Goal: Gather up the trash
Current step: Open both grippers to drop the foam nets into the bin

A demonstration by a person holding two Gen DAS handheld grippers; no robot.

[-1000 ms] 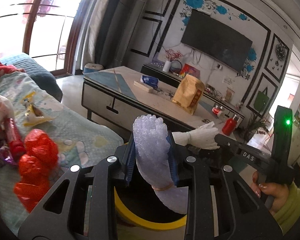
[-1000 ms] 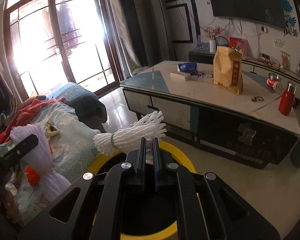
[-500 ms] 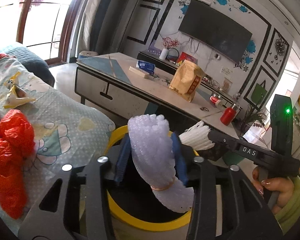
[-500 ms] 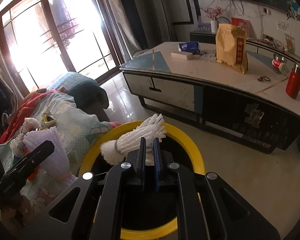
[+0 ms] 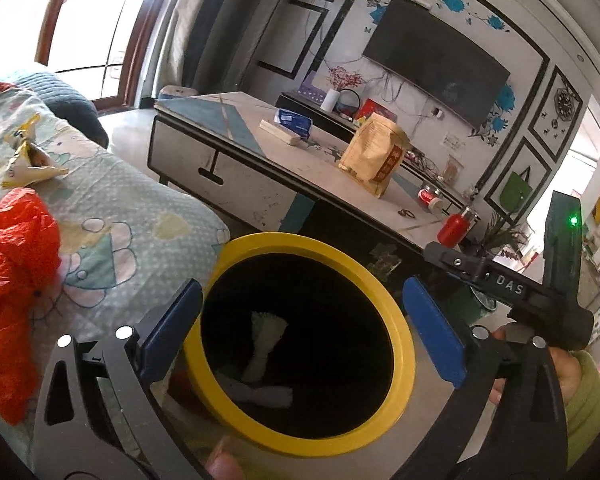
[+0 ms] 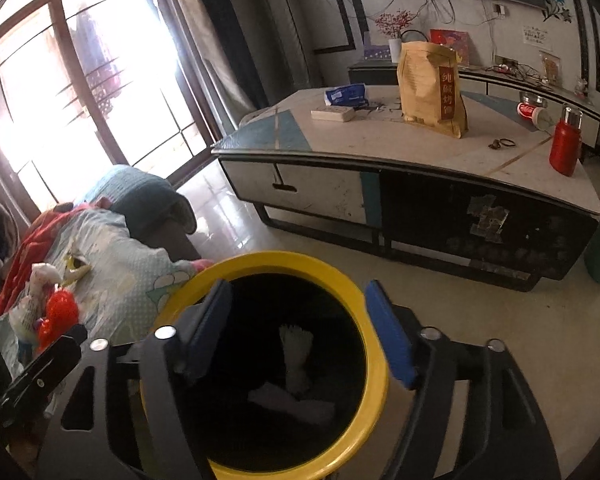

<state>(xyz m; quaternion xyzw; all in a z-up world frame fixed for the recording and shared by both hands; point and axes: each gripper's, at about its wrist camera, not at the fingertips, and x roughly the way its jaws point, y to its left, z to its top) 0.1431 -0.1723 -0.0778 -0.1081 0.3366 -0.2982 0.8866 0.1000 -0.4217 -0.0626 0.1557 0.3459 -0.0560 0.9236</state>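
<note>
A low table [image 6: 380,136] carries a tan paper bag [image 6: 430,84] standing upright, a blue packet [image 6: 346,94], a red flask [image 6: 565,142] and a tipped can [image 6: 532,111]; a dark television [image 5: 436,60] hangs on the wall behind

Ahead of me a low coffee table [image 6: 400,148] stands on glossy floor [image 6: 480,320]; bright window [image 6: 60,92] left, television [image 5: 436,60] on the wall.

Both foam nets [image 5: 266,344] now lie inside the yellow-rimmed bin [image 5: 384,288], released; the left gripper [image 5: 300,328] and right gripper [image 6: 300,332] have just opened, empty.
</note>
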